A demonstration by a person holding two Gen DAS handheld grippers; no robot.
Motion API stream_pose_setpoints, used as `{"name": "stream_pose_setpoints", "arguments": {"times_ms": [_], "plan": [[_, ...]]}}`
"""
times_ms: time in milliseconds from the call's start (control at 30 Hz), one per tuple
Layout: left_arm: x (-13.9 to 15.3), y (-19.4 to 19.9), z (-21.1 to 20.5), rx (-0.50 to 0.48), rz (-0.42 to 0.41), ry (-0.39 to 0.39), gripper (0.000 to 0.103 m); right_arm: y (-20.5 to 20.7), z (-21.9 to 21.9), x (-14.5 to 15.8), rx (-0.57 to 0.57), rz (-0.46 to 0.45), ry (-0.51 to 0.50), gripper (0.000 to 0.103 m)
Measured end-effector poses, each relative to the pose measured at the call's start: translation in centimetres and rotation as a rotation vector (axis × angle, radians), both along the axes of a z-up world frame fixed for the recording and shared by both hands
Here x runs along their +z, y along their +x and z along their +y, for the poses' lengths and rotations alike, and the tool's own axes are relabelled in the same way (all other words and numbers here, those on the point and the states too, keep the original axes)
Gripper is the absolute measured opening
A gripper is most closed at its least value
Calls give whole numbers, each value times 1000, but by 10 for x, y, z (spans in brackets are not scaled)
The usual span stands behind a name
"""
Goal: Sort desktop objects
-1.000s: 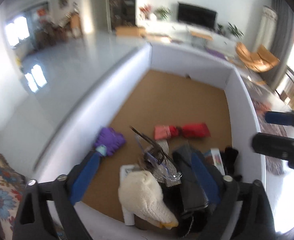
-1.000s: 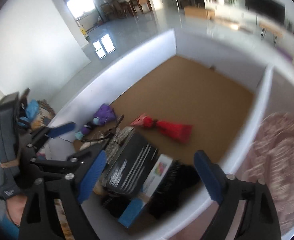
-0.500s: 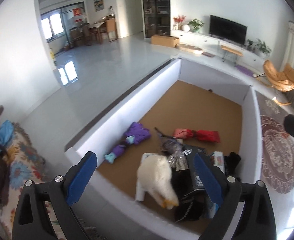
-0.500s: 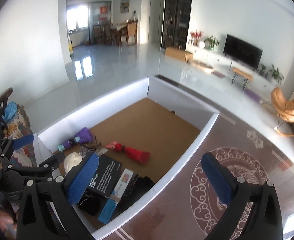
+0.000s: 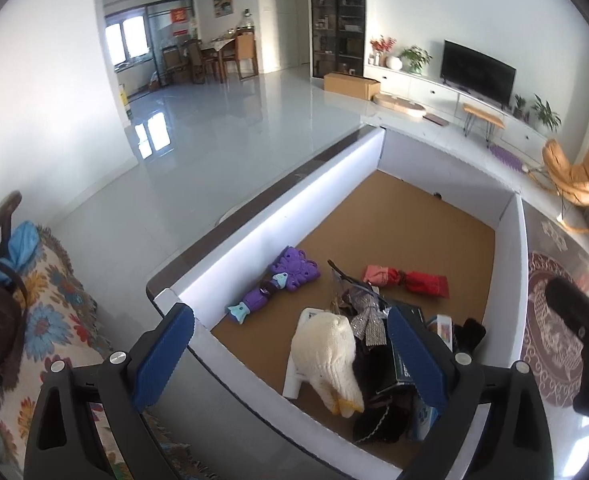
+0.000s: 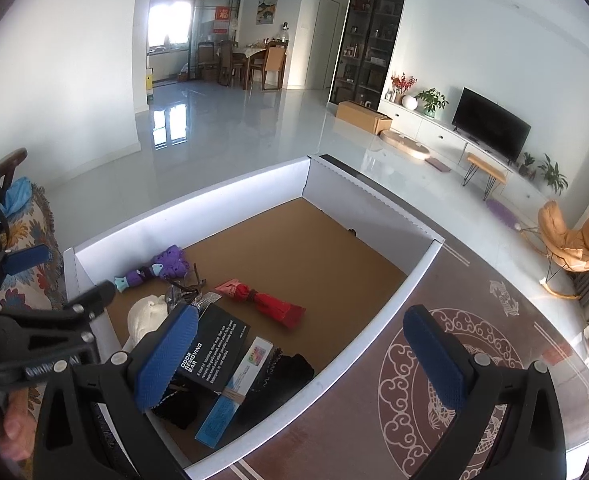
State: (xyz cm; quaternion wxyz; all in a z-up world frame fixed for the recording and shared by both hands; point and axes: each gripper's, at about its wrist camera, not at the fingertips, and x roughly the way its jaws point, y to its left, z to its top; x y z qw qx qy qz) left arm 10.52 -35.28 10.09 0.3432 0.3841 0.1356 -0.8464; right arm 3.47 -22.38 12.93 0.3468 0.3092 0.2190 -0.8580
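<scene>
A white-walled enclosure [image 5: 290, 204] with a brown cork floor [image 6: 294, 248] holds the objects. A purple toy [image 5: 290, 270] lies near the left wall, and a red folded umbrella [image 5: 408, 279] sits mid-floor. In the near corner are piled a cream knitted hat [image 5: 328, 354], glasses [image 5: 344, 276], a black box [image 6: 216, 346], a blue-and-white box [image 6: 234, 392] and black fabric [image 6: 290, 368]. My left gripper [image 5: 290, 356] hangs open above the near-left wall, empty. Above the near-right rim, my right gripper [image 6: 306, 356] is open and empty too.
A patterned blanket [image 5: 54, 320] on a seat lies at the left. A round-patterned rug [image 6: 454, 368] covers the dark floor to the right. Glossy white floor, a TV [image 6: 490, 128] and an orange chair [image 6: 574, 240] lie beyond the enclosure.
Both grippers have risen and pulled back from the pile, so the whole enclosure and room now show. Neither has taken hold of anything.
</scene>
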Motion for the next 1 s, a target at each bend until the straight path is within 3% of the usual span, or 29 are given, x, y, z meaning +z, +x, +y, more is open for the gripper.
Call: {"name": "stream_pose_setpoints", "arguments": {"times_ms": [1000], "plan": [[-2,-4,2,17,-8,-23,98,-1,-24,-21,42,-206,74,103]]}}
